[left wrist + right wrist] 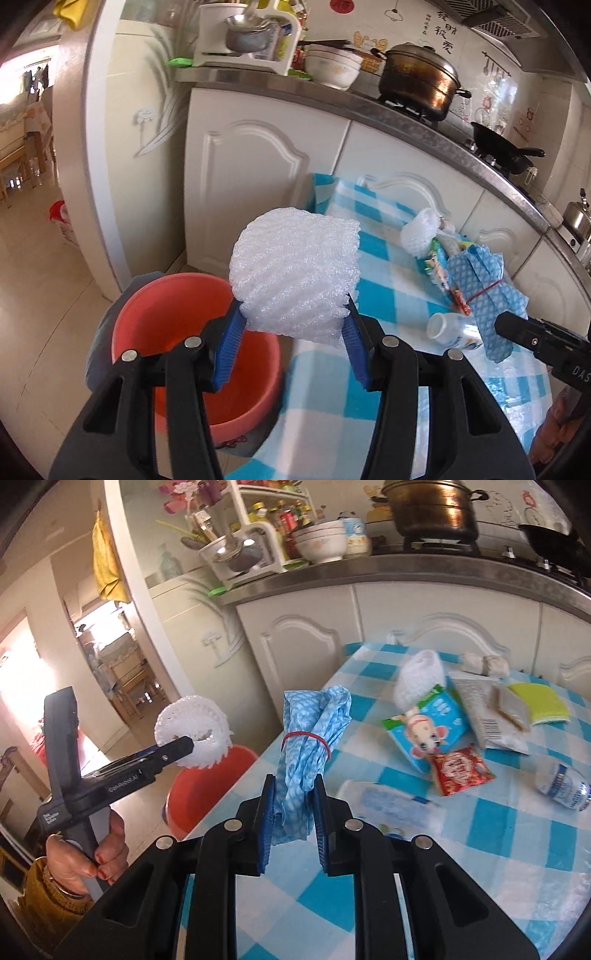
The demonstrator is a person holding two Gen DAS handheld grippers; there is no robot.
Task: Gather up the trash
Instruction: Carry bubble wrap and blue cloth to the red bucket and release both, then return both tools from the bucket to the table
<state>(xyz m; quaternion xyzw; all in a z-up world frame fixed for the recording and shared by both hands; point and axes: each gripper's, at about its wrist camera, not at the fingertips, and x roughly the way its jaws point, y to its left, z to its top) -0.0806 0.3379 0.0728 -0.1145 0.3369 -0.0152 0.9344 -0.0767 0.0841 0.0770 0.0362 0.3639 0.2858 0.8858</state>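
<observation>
My left gripper is shut on a white foam fruit net and holds it above the edge of a red plastic basin beside the table. From the right wrist view the left gripper and net hang over the basin. My right gripper is shut on a rolled blue cloth bound with a red rubber band, held above the table's left edge. That cloth also shows in the left wrist view.
On the blue-checked tablecloth lie another foam net, a blue snack packet, a red packet, a silver wrapper, a yellow sponge and small white bottles. White kitchen cabinets stand behind.
</observation>
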